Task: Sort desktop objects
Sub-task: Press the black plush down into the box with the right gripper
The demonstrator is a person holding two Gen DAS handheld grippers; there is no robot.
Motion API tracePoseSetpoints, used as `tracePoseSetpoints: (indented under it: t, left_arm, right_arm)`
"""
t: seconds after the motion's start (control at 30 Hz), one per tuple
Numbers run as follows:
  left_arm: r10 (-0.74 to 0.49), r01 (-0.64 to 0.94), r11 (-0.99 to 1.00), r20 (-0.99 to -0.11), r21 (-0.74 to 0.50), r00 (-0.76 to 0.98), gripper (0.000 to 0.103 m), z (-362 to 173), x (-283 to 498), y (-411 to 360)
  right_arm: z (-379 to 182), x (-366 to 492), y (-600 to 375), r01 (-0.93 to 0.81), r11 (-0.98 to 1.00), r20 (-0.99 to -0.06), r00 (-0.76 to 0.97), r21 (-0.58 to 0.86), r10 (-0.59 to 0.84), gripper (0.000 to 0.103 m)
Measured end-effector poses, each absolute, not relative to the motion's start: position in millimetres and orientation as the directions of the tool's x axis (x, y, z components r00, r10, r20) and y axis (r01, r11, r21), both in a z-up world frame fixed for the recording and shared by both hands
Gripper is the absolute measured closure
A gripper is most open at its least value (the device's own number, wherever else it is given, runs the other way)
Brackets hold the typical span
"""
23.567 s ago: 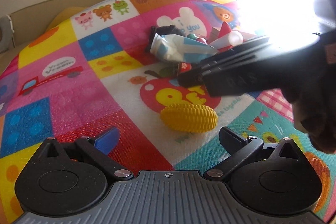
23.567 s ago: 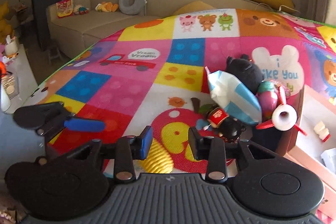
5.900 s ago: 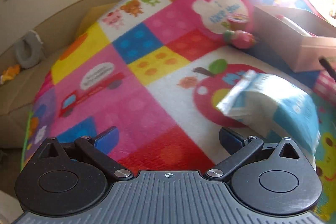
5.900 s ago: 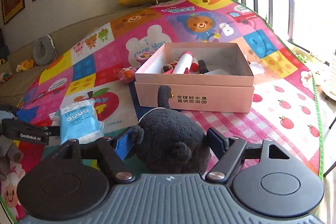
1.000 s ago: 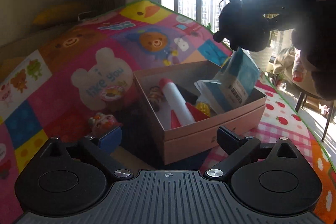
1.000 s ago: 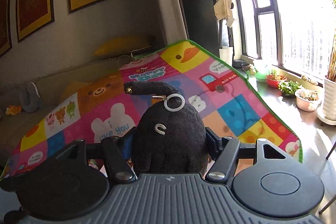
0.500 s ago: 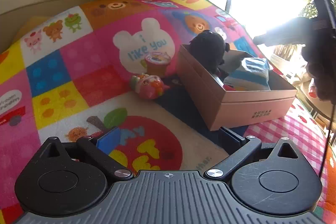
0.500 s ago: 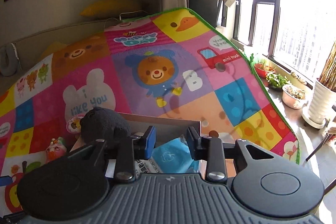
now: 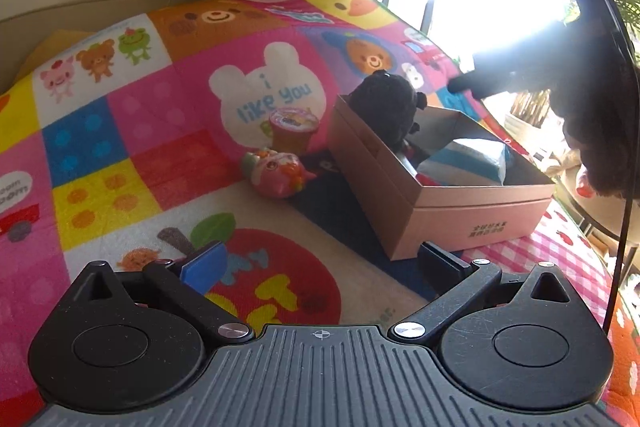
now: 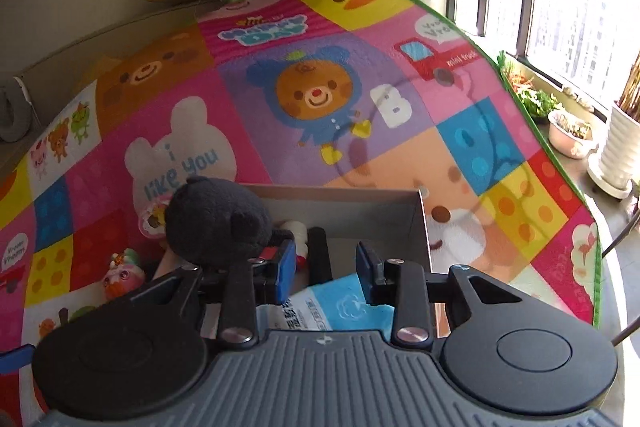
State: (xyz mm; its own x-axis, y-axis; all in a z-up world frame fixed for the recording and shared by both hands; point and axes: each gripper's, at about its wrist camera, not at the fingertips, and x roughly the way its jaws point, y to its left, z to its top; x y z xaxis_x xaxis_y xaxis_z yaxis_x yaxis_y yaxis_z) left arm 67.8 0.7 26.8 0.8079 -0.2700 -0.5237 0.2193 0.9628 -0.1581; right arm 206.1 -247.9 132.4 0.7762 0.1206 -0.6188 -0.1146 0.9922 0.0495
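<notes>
Mostly sorted: black plush and blue tissue pack already inside the pink box. Left outside, just beside the box: pink toy and small cup. Left tool wide, empty; right tool parted, empty, above the box.

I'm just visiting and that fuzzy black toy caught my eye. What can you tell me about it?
The black plush toy looks soft and fuzzy, with a rounded body and small nubs on its side. It sits in the near-left corner of the pink cardboard box, leaning on the wall and poking above the rim. Nothing grips it: the right tongs hang open just beside it. A blue-and-white tissue pack lies in the same box.
</notes>
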Motion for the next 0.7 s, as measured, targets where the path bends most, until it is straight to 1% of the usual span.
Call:
tracePoseSetpoints:
  t: [0.07, 0.1, 0.13, 0.17, 0.23, 0.27, 0.33, 0.37, 0.43, 0.47, 0.57, 0.6, 0.63, 0.7]
  left_arm:
    - [-0.286, 0.237, 0.958, -0.528, -0.160, 0.800, 0.000, 25.3, 67.4, -5.0]
    - [-0.290, 0.244, 0.957, -0.528, -0.158, 0.798, 0.000, 25.2, 66.1, -7.8]
    - [-0.294, 0.248, 0.956, -0.527, -0.158, 0.797, 0.000, 25.6, 64.7, -9.2]
    - [-0.295, 0.249, 0.955, -0.525, -0.158, 0.798, 0.000, 26.0, 63.3, -9.2]
    - [-0.287, 0.240, 0.958, -0.523, -0.157, 0.803, 0.000, 27.1, 60.0, -5.1]
    - [-0.281, 0.233, 0.960, -0.522, -0.157, 0.805, 0.000, 27.4, 58.6, -1.2]
    - [-0.272, 0.216, 0.962, -0.519, -0.166, 0.811, 0.000, 27.0, 55.4, 8.9]
    - [-0.269, 0.207, 0.963, -0.519, -0.175, 0.811, 0.000, 26.2, 54.8, 13.8]
    - [-0.261, 0.186, 0.963, -0.522, -0.194, 0.812, 0.000, 24.5, 55.9, 20.8]
    - [-0.262, 0.181, 0.963, -0.523, -0.202, 0.811, 0.000, 23.6, 57.4, 21.7]
    - [-0.287, 0.192, 0.954, -0.524, -0.229, 0.802, 0.000, 22.0, 60.8, 16.0]
    - [-0.297, 0.204, 0.952, -0.522, -0.230, 0.799, 0.000, 22.2, 60.3, 11.5]
    - [-0.303, 0.215, 0.951, -0.521, -0.225, 0.798, 0.000, 22.6, 59.4, 7.2]
    - [-0.308, 0.233, 0.950, -0.523, -0.206, 0.795, 0.000, 22.9, 57.4, 0.1]
  right_arm:
    - [149.4, 209.8, -226.0, -0.157, 0.987, -0.561, 0.815, 0.029, 0.146, 0.060]
    - [154.7, 216.2, -214.2, -0.174, 0.984, -0.544, 0.823, 0.031, 0.163, 0.054]
    - [157.0, 224.4, -203.4, -0.192, 0.981, -0.538, 0.823, 0.040, 0.183, 0.051]
    - [156.6, 235.9, -190.7, -0.207, 0.977, -0.542, 0.817, 0.045, 0.198, 0.051]
    - [147.1, 255.9, -169.2, -0.204, 0.979, -0.556, 0.815, -0.008, 0.165, 0.051]
    - [138.2, 265.8, -162.0, -0.201, 0.979, -0.579, 0.803, -0.043, 0.139, 0.051]
    - [121.7, 274.1, -163.2, -0.223, 0.973, -0.647, 0.750, -0.053, 0.136, 0.053]
    - [117.2, 268.0, -171.2, -0.240, 0.970, -0.651, 0.743, -0.041, 0.156, 0.052]
    - [120.4, 247.2, -189.7, -0.257, 0.964, -0.626, 0.763, -0.070, 0.159, 0.052]
    - [123.9, 234.9, -200.3, -0.237, 0.963, -0.600, 0.791, -0.124, 0.118, 0.052]
    - [128.2, 219.5, -228.9, -0.084, 0.946, -0.535, 0.839, -0.314, -0.103, 0.052]
    - [130.6, 218.5, -241.3, -0.049, 0.946, -0.536, 0.833, -0.320, -0.138, 0.052]
    - [134.1, 217.3, -251.2, -0.031, 0.954, -0.546, 0.825, -0.297, -0.143, 0.052]
    - [143.3, 211.0, -266.1, -0.013, 0.972, -0.548, 0.827, -0.235, -0.122, 0.052]
